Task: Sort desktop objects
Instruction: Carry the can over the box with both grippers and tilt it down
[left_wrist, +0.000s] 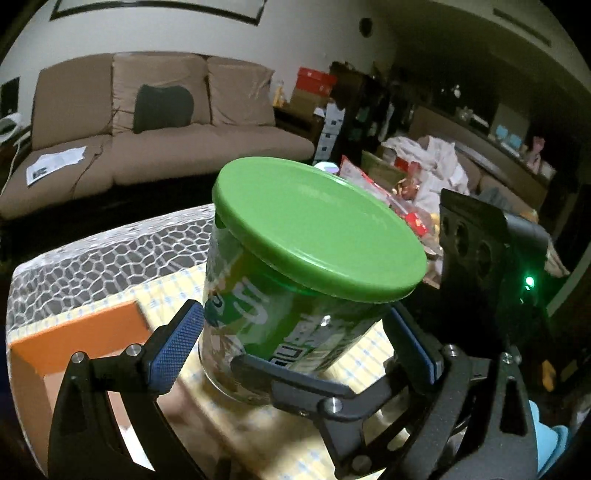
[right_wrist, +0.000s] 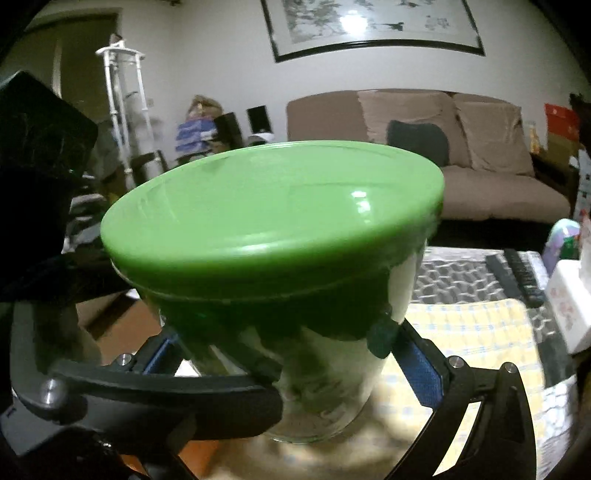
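A clear plastic jar with a green lid (left_wrist: 317, 229) and a green label stands tilted between both grippers, held above the yellow checked cloth (left_wrist: 173, 291). My left gripper (left_wrist: 295, 347) has its blue-padded fingers (left_wrist: 177, 347) against the jar's two sides, shut on it. My right gripper (right_wrist: 291, 354) grips the same jar (right_wrist: 273, 210) from the other side, its blue pad (right_wrist: 421, 373) against the wall. The right gripper's body shows in the left wrist view (left_wrist: 476, 243).
An orange box (left_wrist: 74, 343) lies on the cloth at the left. A remote control (right_wrist: 517, 273) and a white tissue box (right_wrist: 569, 306) lie at the right on the patterned glass table (left_wrist: 92, 254). Snack bags (left_wrist: 399, 192) are piled behind. A brown sofa (left_wrist: 155, 140) stands beyond.
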